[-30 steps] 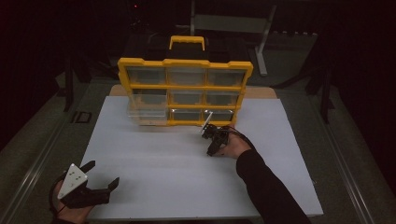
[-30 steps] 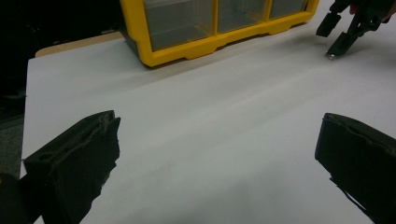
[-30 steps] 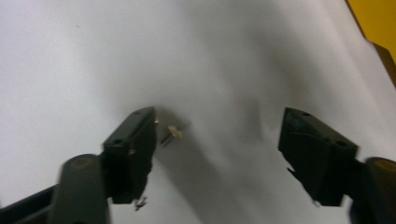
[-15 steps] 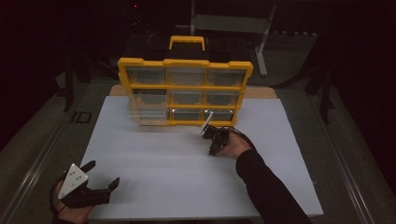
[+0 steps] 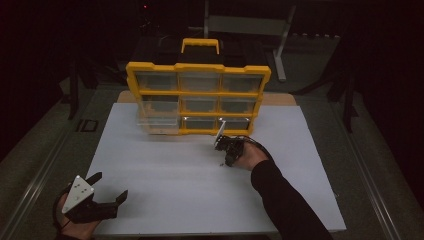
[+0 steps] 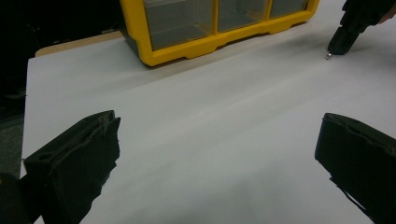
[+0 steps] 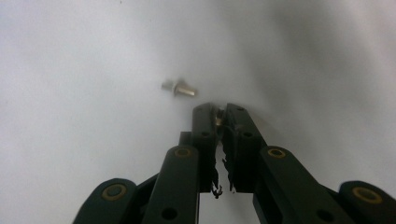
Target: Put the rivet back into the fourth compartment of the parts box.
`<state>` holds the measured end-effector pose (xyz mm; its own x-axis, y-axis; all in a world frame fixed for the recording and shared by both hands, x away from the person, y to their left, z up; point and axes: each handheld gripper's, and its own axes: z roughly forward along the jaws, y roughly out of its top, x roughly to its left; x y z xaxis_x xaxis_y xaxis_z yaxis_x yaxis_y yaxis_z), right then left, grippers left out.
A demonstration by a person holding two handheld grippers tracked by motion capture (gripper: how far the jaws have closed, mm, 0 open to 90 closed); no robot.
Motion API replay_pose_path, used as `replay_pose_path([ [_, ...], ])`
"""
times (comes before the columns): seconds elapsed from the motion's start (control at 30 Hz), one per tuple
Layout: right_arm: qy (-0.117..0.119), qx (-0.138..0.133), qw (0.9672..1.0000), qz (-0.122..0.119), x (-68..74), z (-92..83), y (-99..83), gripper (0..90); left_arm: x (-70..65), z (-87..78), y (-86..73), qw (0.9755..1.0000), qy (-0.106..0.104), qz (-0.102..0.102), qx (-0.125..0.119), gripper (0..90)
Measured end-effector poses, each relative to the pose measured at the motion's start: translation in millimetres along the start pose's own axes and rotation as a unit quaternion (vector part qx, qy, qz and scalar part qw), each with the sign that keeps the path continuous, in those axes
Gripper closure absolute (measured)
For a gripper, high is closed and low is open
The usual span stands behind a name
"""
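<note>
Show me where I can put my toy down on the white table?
The white sheet is bare between the yellow drawer organizer and the left gripper, and along its right edge. It is crowded by the right gripper, where small screws lie.

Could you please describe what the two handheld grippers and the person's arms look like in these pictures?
Both grippers are black. The left gripper carries a grey three-cornered plate with small dark dots on top, and its fingers are thick, blocky and matte. The right gripper has slim linkage bars joined by brass-coloured rivets, and a dark cable loops from it. The right arm wears a long black sleeve.
</note>
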<state>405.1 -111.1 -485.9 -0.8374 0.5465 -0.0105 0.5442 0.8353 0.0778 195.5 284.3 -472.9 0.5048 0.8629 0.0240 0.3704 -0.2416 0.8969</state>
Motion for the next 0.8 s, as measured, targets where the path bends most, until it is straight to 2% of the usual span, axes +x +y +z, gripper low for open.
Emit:
replay_pose_path([
  [0.23, 0.002, -0.01, 0.9998, -0.016, -0.8, -12.2, -0.7, 83.0, -0.3, -0.1, 0.2, 1.0, 0.0, 0.001, 0.001, 0.7],
  [0.33, 0.0, -0.013, 0.9997, -0.02, 0.7, -21.9, 0.5, 82.9, -0.2, -0.1, 0.1, 1.0, 0.0, 0.001, 0.0, 0.7],
  [0.47, -0.003, -0.019, 0.9991, -0.039, 3.4, -35.4, 3.5, 82.9, -0.1, 0.0, 0.0, 1.0, 0.0, 0.0, 0.0, 0.7],
  [0.53, -0.003, -0.018, 0.9993, -0.034, 6.3, -44.3, 5.6, 82.9, 0.1, -0.3, 0.1, 1.0, 0.0, 0.0, 0.0, 0.7],
  [0.57, -0.004, -0.025, 0.9987, -0.043, 5.7, -47.5, 6.8, 82.9, 0.1, -0.3, 0.1, 1.0, 0.0, 0.0, 0.0, 0.7],
  [0.8, -0.006, -0.044, 0.9979, -0.048, 6.2, -70.3, 12.1, 82.9, 0.2, -0.2, 0.0, 1.0, 0.0, 0.0, -0.001, 0.7],
])
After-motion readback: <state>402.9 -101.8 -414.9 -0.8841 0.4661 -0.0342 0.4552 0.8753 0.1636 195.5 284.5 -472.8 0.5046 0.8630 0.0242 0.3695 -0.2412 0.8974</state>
